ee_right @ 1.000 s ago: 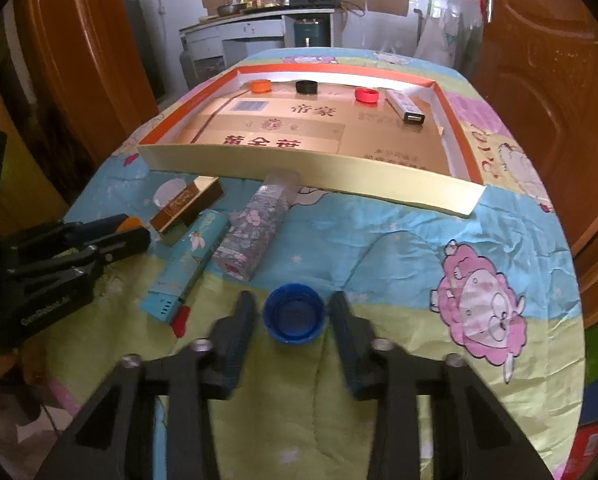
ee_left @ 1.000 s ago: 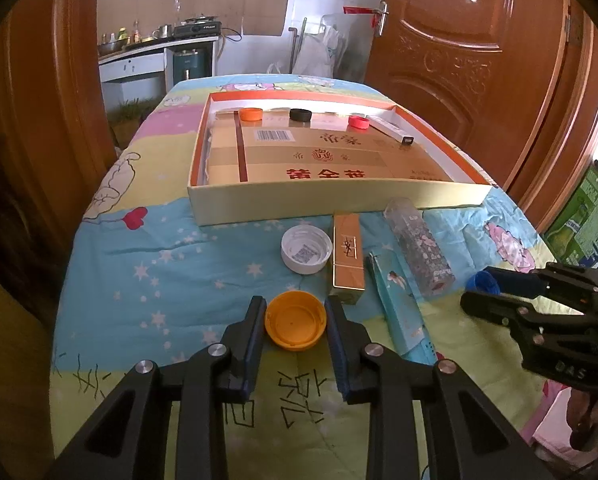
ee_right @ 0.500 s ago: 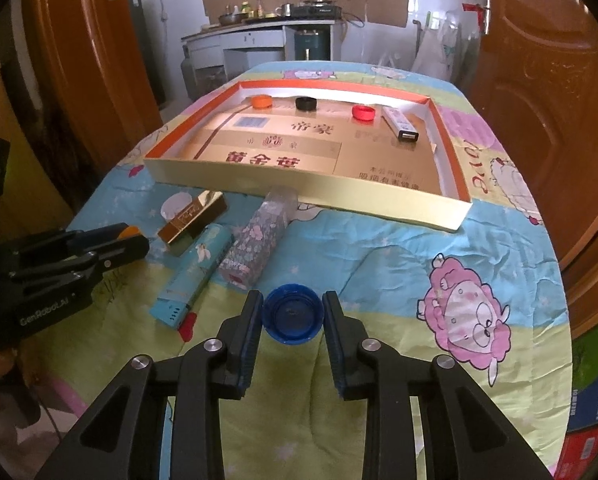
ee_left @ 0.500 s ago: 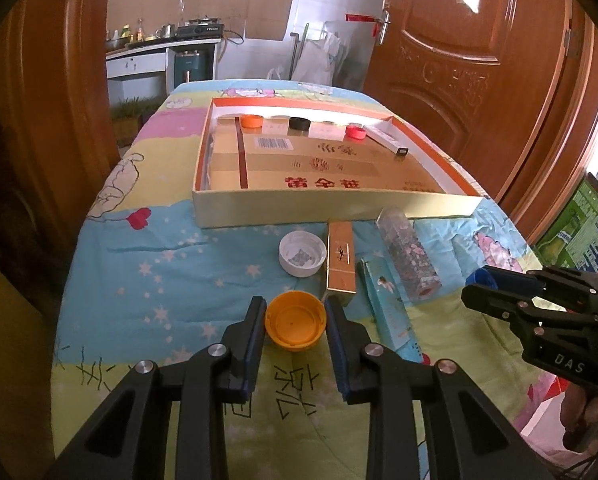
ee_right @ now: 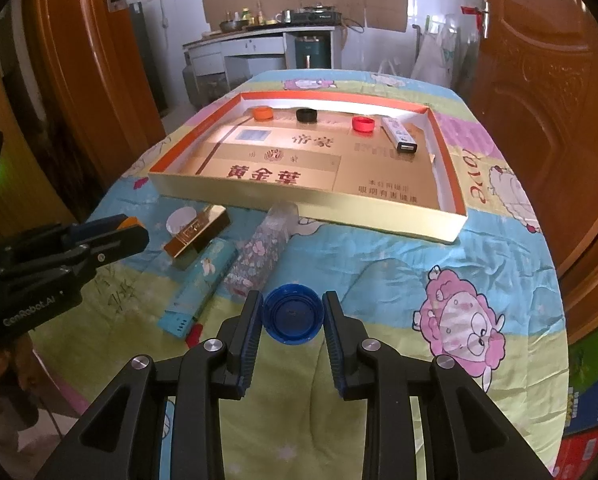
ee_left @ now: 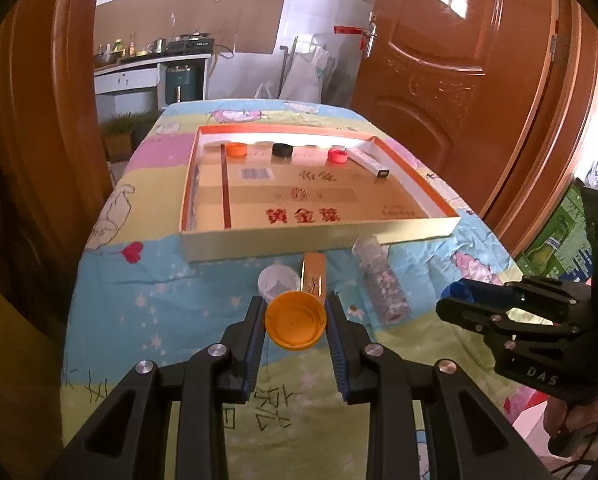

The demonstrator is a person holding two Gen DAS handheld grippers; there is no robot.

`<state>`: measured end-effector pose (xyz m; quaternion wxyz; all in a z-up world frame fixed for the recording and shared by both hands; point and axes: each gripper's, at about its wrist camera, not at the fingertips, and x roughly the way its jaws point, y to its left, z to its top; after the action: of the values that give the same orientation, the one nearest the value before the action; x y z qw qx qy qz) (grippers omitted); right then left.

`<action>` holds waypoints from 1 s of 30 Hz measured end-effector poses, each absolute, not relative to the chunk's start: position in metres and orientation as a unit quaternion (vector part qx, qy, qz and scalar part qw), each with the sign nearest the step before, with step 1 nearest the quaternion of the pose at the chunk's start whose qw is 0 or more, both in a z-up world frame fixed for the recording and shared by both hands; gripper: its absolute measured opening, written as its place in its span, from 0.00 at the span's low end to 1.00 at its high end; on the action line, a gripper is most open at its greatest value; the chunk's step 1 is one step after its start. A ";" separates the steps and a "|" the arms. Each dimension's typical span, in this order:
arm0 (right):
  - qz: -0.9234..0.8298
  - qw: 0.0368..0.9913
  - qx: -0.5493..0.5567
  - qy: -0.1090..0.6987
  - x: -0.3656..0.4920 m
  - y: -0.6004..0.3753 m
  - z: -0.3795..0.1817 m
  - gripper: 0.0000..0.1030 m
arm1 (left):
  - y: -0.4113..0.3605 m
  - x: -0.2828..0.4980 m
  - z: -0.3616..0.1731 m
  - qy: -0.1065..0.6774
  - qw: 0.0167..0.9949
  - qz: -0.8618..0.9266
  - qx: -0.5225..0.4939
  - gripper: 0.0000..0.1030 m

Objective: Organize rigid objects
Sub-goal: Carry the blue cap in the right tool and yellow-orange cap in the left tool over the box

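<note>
1. My left gripper (ee_left: pixel 295 316) has its fingers clamped on the orange cap (ee_left: pixel 295 320), clear of the tabletop (ee_left: pixel 139 320).
2. My right gripper (ee_right: pixel 293 316) pinches the blue cap (ee_right: pixel 293 317).
3. I'd carry both level over the tray (ee_left: pixel 319 240) wall.

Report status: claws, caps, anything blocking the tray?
Left claw shut on orange plastic cap. Right claw shut on blue plastic cap. Path to cardboard tray looks clear.
</note>
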<state>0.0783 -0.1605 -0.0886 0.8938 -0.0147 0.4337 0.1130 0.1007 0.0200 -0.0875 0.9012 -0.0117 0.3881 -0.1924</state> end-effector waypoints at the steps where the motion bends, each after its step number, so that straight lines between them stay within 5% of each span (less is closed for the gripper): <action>1: 0.113 0.894 -0.014 0.432 0.078 -0.161 -0.088 0.30 | 0.019 0.101 -0.086 0.387 0.902 -0.193 -0.011 0.29; 30: 0.128 0.897 -0.003 0.422 0.119 -0.170 -0.075 0.30 | 0.005 0.144 -0.067 0.383 0.904 -0.188 -0.018 0.29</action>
<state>0.1189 -0.1697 -0.0746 0.8974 -0.0029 0.4222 0.1278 0.1440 0.0047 -0.0673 0.9044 -0.0178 0.3825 -0.1884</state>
